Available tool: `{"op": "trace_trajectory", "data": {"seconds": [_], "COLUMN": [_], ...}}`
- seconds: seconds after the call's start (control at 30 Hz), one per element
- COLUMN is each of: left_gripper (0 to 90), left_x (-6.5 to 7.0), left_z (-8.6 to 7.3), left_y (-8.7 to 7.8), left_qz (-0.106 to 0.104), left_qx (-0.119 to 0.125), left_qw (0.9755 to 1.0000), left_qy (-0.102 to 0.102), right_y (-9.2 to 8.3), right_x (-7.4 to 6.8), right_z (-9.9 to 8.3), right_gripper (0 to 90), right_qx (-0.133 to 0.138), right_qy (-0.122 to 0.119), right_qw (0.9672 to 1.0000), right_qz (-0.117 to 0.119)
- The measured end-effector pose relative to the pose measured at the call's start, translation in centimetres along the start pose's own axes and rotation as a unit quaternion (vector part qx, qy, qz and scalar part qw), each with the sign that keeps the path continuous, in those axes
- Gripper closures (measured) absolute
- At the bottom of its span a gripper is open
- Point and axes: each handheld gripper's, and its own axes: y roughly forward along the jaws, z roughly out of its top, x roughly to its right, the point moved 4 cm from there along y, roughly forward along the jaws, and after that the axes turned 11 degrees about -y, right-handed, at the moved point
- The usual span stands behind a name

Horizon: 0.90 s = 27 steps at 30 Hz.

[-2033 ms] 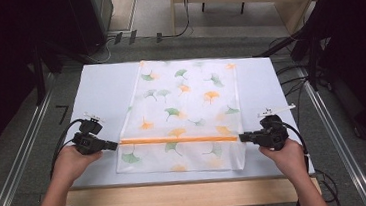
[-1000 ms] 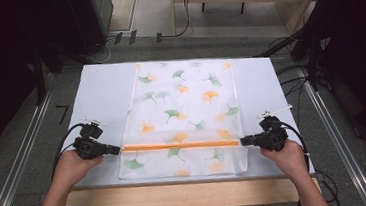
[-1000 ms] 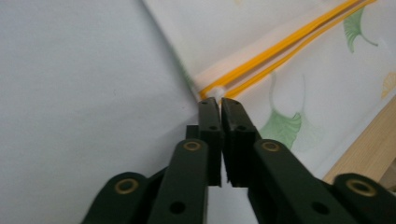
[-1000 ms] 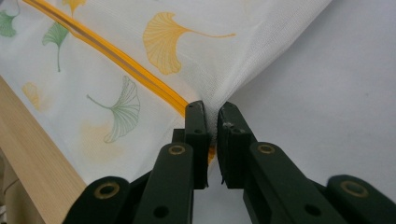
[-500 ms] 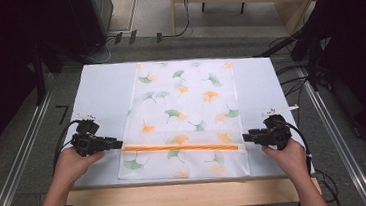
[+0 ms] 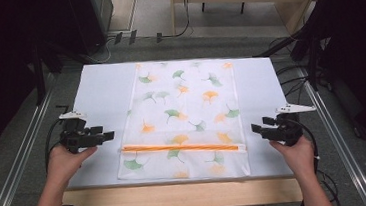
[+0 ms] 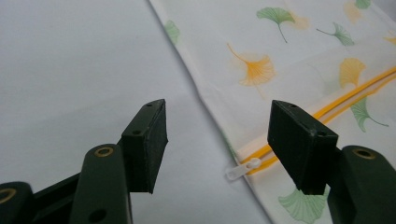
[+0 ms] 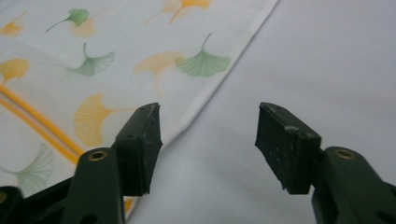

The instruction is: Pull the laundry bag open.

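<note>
A white cloth bag printed with green and orange ginkgo leaves lies flat on the table, an orange zipper running across its near end. My left gripper hovers just off the bag's left edge, and its jaws have just been opening with nothing between them. In the left gripper view the open gripper faces the bag's edge and the white zipper pull. My right gripper stands off the right edge, its jaws also just opened and empty. In the right gripper view the gripper frames the bag's hem.
The white table top has a wooden front edge. Metal rails run along both sides. Cables lie on the floor at the right, and dark furniture stands beyond the far edge.
Both grippers were shut on the bag's side edges at the zipper line. They have opened, let go and drawn outward, away from the bag, which now lies flat.
</note>
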Motion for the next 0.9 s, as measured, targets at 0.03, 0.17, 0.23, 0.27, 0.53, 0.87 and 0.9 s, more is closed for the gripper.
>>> {"op": "trace_trajectory", "data": {"seconds": [0.03, 0.17, 0.23, 0.27, 0.53, 0.87, 0.9], "left_gripper": [36.1, 33.9, 33.3, 32.9, 31.9, 31.3, 31.1], "left_x": [-0.1, -0.8, -1.0, -1.2, -1.6, -2.1, -2.1], "left_z": [0.0, 0.1, 0.1, 0.1, 0.0, -0.1, -0.2], "left_y": [-0.1, -0.4, -0.4, -0.4, 0.4, 0.8, 0.9], "left_qz": [0.005, 0.022, 0.026, 0.032, 0.035, 0.040, 0.041], "left_qx": [0.005, 0.018, 0.024, 0.024, 0.010, -0.001, -0.001], "left_qw": [1.0000, 0.9996, 0.9994, 0.9992, 0.9993, 0.9990, 0.9989], "left_qy": [0.000, 0.002, -0.001, -0.001, -0.014, -0.020, -0.022], "right_y": [-0.2, -0.4, -0.4, -0.4, -0.3, 0.1, 0.1], "right_x": [0.3, 1.2, 1.5, 1.6, 1.8, 1.7, 1.7], "right_z": [-0.1, -0.5, -0.7, -0.7, -0.9, -1.0, -1.0], "right_gripper": [36.8, 35.0, 34.7, 34.7, 34.4, 34.5, 34.4], "right_qx": [0.005, 0.008, 0.007, 0.008, 0.006, -0.004, -0.006], "right_qy": [0.001, 0.007, 0.010, 0.014, 0.019, 0.018, 0.018], "right_qw": [1.0000, 0.9997, 0.9996, 0.9994, 0.9993, 0.9995, 0.9995], "right_qz": [-0.008, -0.023, -0.027, -0.031, -0.030, -0.025, -0.024]}}
